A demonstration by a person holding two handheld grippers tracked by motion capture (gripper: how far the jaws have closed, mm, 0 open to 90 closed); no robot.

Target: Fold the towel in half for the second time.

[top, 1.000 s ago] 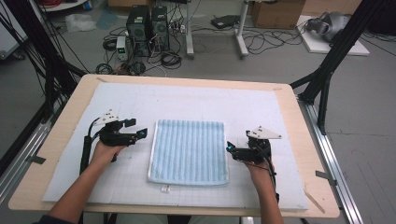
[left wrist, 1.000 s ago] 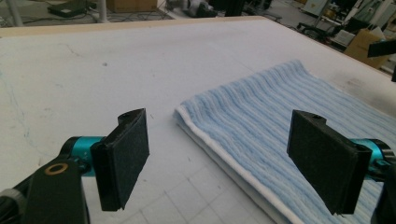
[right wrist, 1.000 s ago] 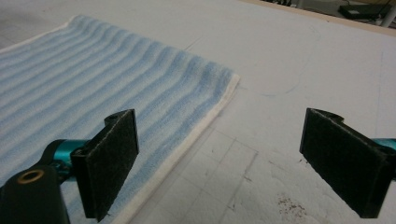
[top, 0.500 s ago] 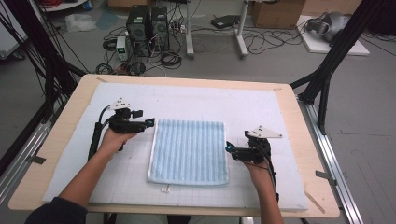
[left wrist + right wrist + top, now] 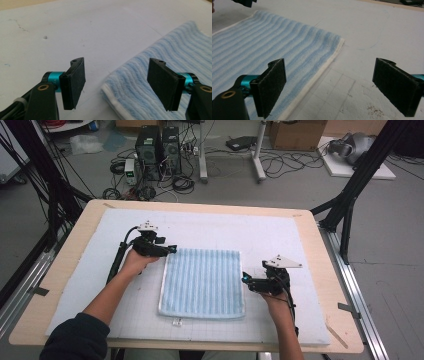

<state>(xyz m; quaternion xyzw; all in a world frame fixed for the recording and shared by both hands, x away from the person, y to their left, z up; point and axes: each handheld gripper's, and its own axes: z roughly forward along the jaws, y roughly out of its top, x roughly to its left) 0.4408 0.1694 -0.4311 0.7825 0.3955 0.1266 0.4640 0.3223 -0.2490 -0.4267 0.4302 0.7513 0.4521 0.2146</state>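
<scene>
The wooden desk [image 5: 320, 285] carried a white foam mat [image 5: 225, 232] with free room at its far side. The blue striped folded towel [image 5: 202, 282] lay flat in the middle. The left gripper [image 5: 171, 250] had moved to the towel's far left corner, its jaws narrowing yet released. The right gripper [image 5: 245, 279] stayed released beside the right edge.
</scene>
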